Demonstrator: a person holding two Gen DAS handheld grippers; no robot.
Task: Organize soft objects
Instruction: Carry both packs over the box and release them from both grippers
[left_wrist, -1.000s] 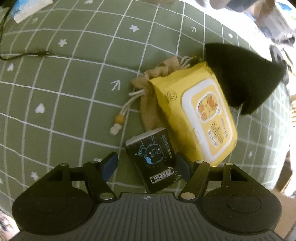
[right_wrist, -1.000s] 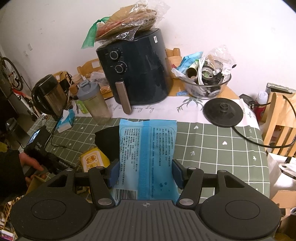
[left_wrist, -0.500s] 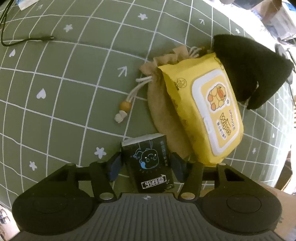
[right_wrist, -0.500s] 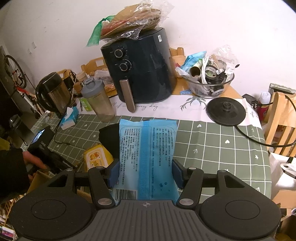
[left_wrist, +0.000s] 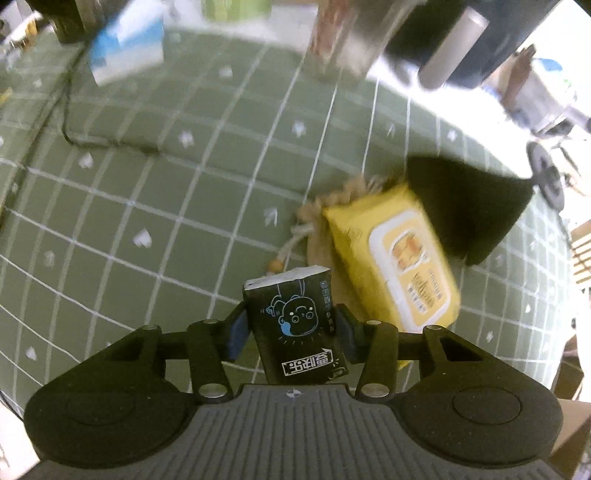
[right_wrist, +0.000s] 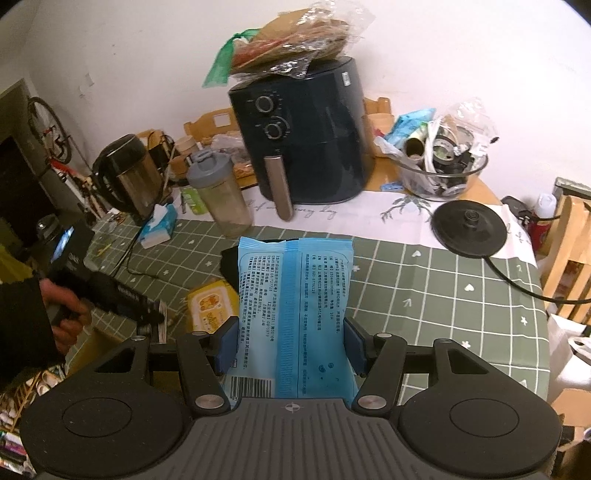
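My left gripper (left_wrist: 291, 332) is closing its jaws on a small black tissue pack (left_wrist: 295, 325), and the pads press its sides; the pack hangs clear of the green checked cloth (left_wrist: 166, 206). Just to its right lie a yellow wipes pack (left_wrist: 399, 258), a tan drawstring pouch (left_wrist: 317, 243) partly under it, and a black soft piece (left_wrist: 469, 206). My right gripper (right_wrist: 290, 343) is shut on a large blue wipes pack (right_wrist: 295, 295), held above the table. The right wrist view also shows the yellow wipes pack (right_wrist: 210, 306) and a hand (right_wrist: 66, 314) holding the left gripper.
At the back stand a dark air fryer (right_wrist: 306, 147), a shaker bottle (right_wrist: 221, 192), a kettle (right_wrist: 125, 177) and a glass bowl of clutter (right_wrist: 443, 173). A blue tissue box (right_wrist: 159, 225) and a black cable lie at the left. A round kettle base (right_wrist: 469, 229) sits at the right.
The left jaws closed on the black tissue pack and lifted it off the cloth, the view tilting up toward the back of the table. The right gripper kept still with the blue pack.
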